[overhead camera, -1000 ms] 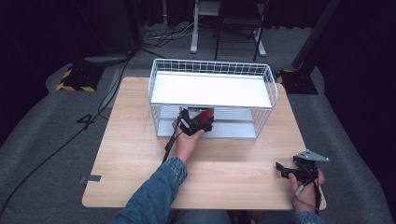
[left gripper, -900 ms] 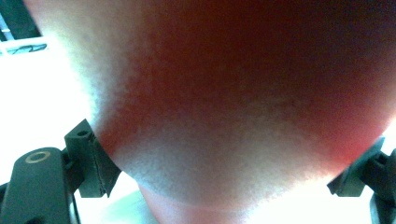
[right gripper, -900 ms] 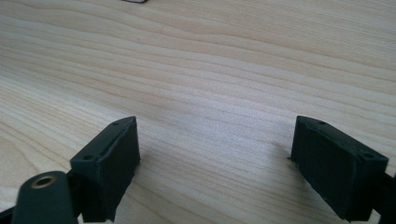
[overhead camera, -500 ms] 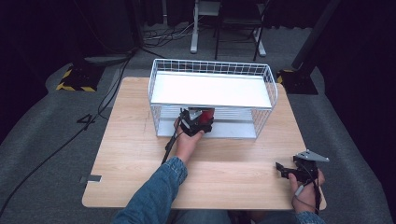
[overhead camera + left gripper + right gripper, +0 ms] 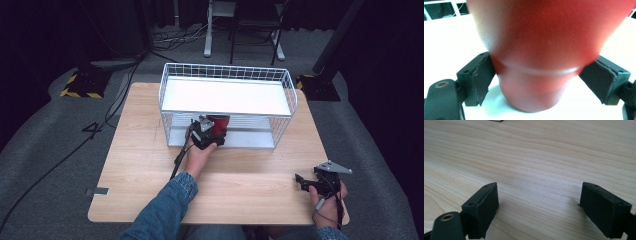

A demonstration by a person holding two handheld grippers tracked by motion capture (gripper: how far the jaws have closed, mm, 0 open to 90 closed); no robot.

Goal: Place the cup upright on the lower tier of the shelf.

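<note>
My left gripper [image 5: 212, 131] had its jaws clamped on the red cup [image 5: 541, 50], which sat on the lower white shelf at the wire rack's [image 5: 227, 72] front edge. My right gripper [image 5: 306, 183] rested with jaws apart over bare table [image 5: 250, 175] near its front right corner.

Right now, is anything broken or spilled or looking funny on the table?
Nothing stands out. The left gripper holds the red cup upright at the lower level of the white wire shelf. The right gripper is open over bare wooden table. No spills.
</note>
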